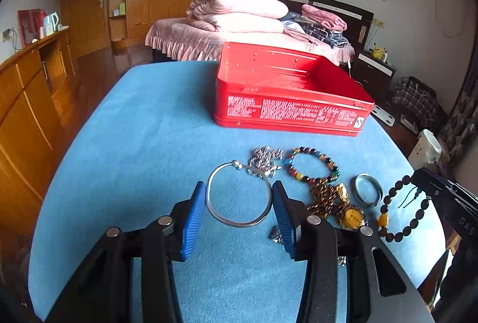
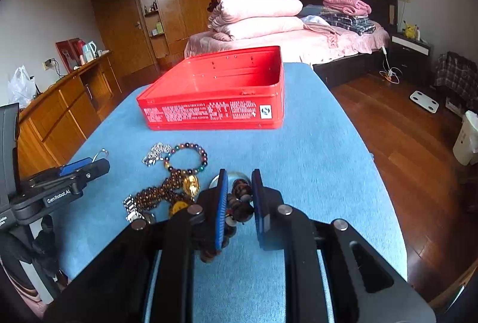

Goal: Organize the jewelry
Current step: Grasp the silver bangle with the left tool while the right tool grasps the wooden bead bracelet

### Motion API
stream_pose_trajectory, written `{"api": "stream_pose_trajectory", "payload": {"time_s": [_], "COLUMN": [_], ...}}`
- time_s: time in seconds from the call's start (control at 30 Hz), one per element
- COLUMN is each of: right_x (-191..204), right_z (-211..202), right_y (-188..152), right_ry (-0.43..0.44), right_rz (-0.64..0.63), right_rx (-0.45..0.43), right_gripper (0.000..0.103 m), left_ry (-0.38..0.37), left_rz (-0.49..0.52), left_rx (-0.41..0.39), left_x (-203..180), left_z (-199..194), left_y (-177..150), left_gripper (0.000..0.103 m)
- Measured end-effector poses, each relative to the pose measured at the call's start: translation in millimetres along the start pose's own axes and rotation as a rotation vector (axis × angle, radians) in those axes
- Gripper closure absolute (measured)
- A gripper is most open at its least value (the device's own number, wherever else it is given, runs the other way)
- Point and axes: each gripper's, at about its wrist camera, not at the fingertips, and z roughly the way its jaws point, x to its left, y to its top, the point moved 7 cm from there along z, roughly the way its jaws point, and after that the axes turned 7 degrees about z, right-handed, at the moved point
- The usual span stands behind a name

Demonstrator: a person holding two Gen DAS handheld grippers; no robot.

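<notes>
The left gripper (image 1: 239, 203) has its blue pads (image 1: 194, 218) pressed on either side of a silver bangle (image 1: 239, 194), so it's gripping the ring across its width, probably because a thin hoop lying flat gives nothing else to pinch. The right gripper (image 2: 239, 197) is clenched on a dark wooden bead bracelet (image 2: 240, 203), beads bunched between the pads and the rest of the loop hanging below. From the left wrist view that bracelet (image 1: 400, 209) dangles off the right fingers, clear of the blue cloth.

Still lying on the table (image 1: 134, 144) near its front edge: a silver chain (image 1: 264, 161), a multicoloured bead bracelet (image 1: 312, 166), a brown beaded necklace with a yellow pendant (image 1: 354, 217), and a plain silver ring-shaped bangle (image 1: 368, 189), all clustered close together between the two grippers.

Further back, toward the far edge, sits the red tin box (image 1: 286, 111), lid off and looking empty. Seems like both pieces are headed there, nothing's been dropped in yet.
</notes>
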Motion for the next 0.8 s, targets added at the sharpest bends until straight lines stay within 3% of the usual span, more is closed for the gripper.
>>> {"api": "stream_pose_trajectory", "payload": {"time_s": [0.13, 0.53, 0.8], "right_x": [0.8, -15.2, -14.0], "right_z": [2.4, 29.9, 30.2], "right_y": [4.4, -43.5, -47.2], "right_ry": [0.000, -0.026, -0.055], "right_rz": [-0.009, 0.003, -0.052], "right_rx": [0.018, 0.192, 0.181], "right_gripper": [0.089, 0.084, 0.088], "left_ry": [-0.007, -0.011, -0.009], "left_rz": [0.011, 0.008, 0.012], "left_rx": [-0.021, 0.009, 0.011], "left_x": [-5.4, -6.2, -8.6], "left_z": [-3.7, 7.3, 8.2], "left_y": [8.8, -2.4, -3.8], "left_gripper": [0.058, 0.058, 0.058]}}
